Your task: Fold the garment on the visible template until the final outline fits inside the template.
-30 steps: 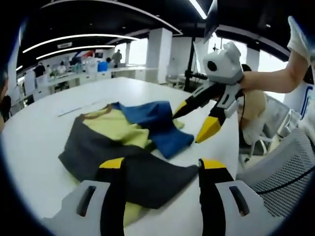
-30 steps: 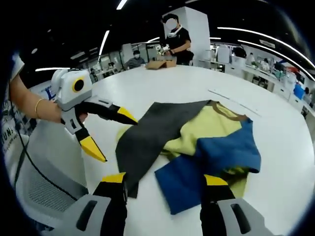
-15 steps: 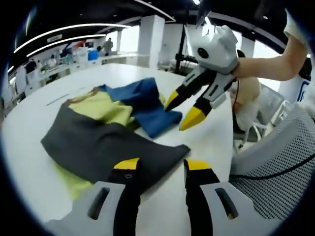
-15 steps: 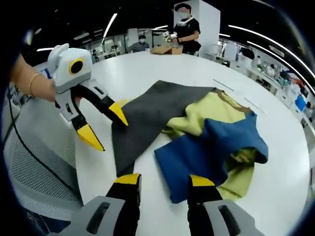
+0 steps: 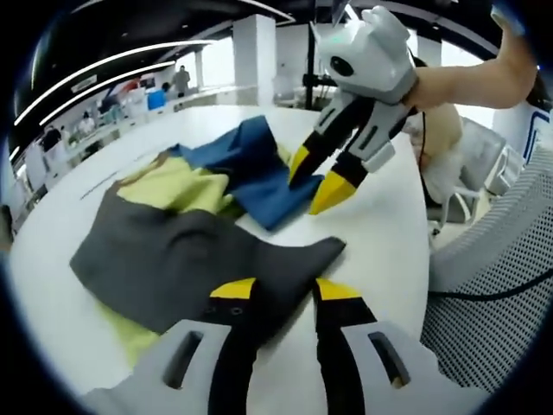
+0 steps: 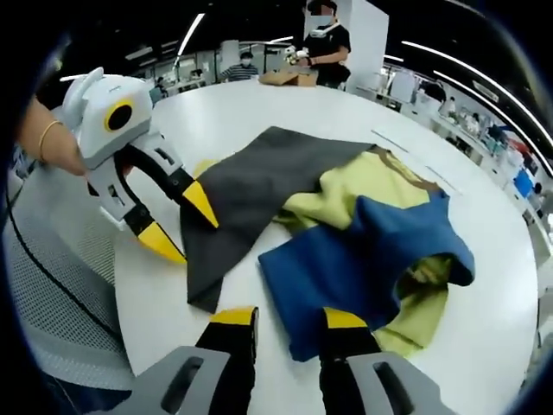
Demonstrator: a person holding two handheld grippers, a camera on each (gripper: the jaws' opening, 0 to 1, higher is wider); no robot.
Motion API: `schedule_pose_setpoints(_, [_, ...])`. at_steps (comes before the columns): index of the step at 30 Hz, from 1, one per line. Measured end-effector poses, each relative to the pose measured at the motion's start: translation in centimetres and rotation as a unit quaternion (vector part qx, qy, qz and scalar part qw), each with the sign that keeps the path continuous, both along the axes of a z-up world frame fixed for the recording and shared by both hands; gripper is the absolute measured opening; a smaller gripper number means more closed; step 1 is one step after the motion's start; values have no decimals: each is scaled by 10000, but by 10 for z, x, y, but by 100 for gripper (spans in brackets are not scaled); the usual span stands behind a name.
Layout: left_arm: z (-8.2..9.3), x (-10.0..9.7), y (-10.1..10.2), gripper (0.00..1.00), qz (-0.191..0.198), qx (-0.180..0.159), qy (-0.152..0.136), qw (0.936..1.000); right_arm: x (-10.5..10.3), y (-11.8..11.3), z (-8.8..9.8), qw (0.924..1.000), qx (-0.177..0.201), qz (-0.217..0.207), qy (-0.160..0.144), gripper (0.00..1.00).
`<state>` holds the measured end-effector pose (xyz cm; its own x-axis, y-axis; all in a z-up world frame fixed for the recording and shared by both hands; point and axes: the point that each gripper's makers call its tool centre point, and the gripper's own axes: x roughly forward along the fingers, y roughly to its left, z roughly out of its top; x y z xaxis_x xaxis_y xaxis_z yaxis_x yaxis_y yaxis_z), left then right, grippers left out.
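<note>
Two grippers: left gripper (image 5: 275, 292) and right gripper (image 6: 288, 318), jaws parted, nothing clamped.
Change: both have closed in on the garment (image 6: 328, 233) over the last second, jaw gaps narrower.
Meaning: probably lining up a grab for the next fold.
Garment: on the white table (image 6: 233, 112), grey flap (image 5: 199, 259) just ahead of left tips, blue sleeve (image 6: 346, 268) ahead of right tips.
Pose: both angled downward, held by the person's hands.

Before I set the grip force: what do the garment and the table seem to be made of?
The garment looks like soft, matte knit fabric, probably cotton jersey, in grey, yellow and blue panels; it drapes and creases in loose folds. The table looks like a hard, smooth white top, perhaps laminate, with a faint sheen; the exact material is unclear.
</note>
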<state>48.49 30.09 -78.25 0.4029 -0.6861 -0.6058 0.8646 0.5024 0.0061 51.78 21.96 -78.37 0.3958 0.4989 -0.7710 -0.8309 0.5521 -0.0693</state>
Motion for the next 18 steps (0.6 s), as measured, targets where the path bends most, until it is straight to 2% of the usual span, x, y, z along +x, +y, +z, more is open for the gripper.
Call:
schedule_pose_setpoints(5, [0,3,2,14,-34,192,-139,9997,-1,0,-4,9997,-196,103,-95,16])
schedule_pose_setpoints(7, [-1,2,3,7,27,184,-58,9998,0,1,-4,9995,-224,155,-183,14])
schedule_pose_setpoints(9, [0,3,6,1,283,15,149,9995,1,1,-4,9995,-230,136,-195,11])
schedule_pose_setpoints(12, [4,5,11,0,429,-111,210,9988,4,-2,-3,9988,-379,146,-290,4])
schedule_pose_setpoints(14, [11,5,12,0,432,-155,124,9989,4,0,-1,9989,-326,171,-274,0])
schedule_pose_setpoints(18, [27,8,16,0,465,-273,-20,9985,2,5,11,9990,-207,268,-284,0])
